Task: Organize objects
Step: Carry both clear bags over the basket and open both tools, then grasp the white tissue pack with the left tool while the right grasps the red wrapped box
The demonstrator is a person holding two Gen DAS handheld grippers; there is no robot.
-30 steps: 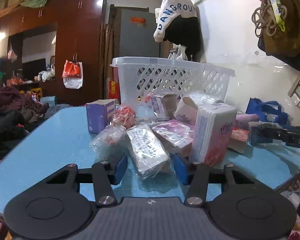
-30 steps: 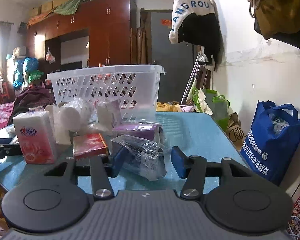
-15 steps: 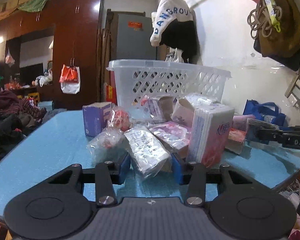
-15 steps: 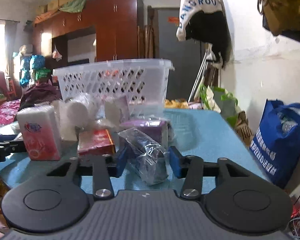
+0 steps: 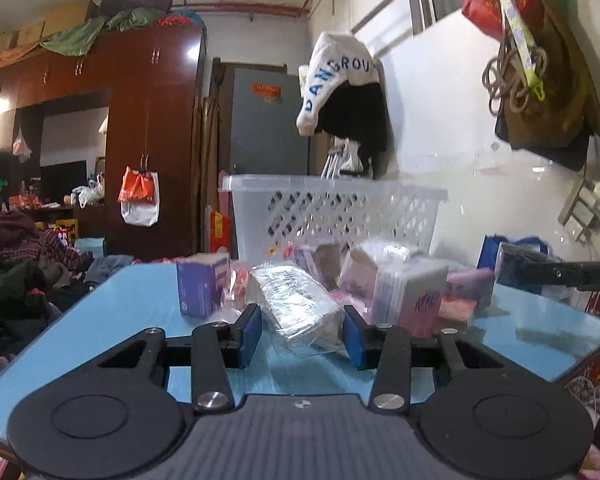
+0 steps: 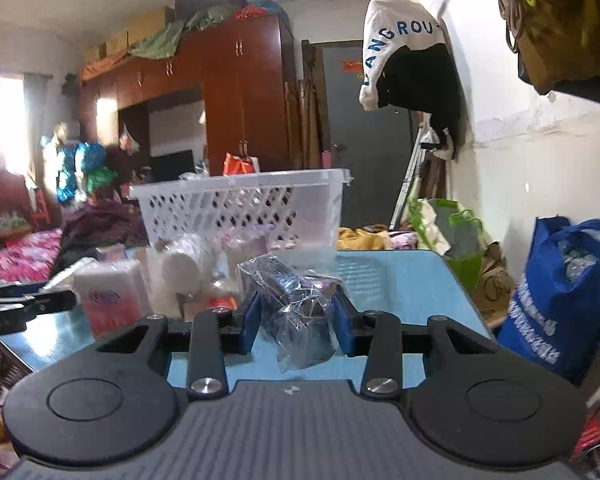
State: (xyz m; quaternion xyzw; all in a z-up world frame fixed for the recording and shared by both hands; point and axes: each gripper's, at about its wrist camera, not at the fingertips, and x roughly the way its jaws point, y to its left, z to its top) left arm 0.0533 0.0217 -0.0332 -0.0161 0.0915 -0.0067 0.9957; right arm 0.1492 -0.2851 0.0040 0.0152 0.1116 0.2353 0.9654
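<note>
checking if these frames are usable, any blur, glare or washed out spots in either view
Left wrist view: the tissue pack and nearby clutter are smeared by motion, with glare on the wardrobe. Right wrist view: the window is washed out, the basket is soft, and edges bend from fisheye.

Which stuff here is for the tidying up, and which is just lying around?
For the tidying:
- clear packet in left claw
- dark packet in right claw
- white basket
- pink tissue pack

Just lying around:
- blue bag
- hanging jacket
- wardrobe
</note>
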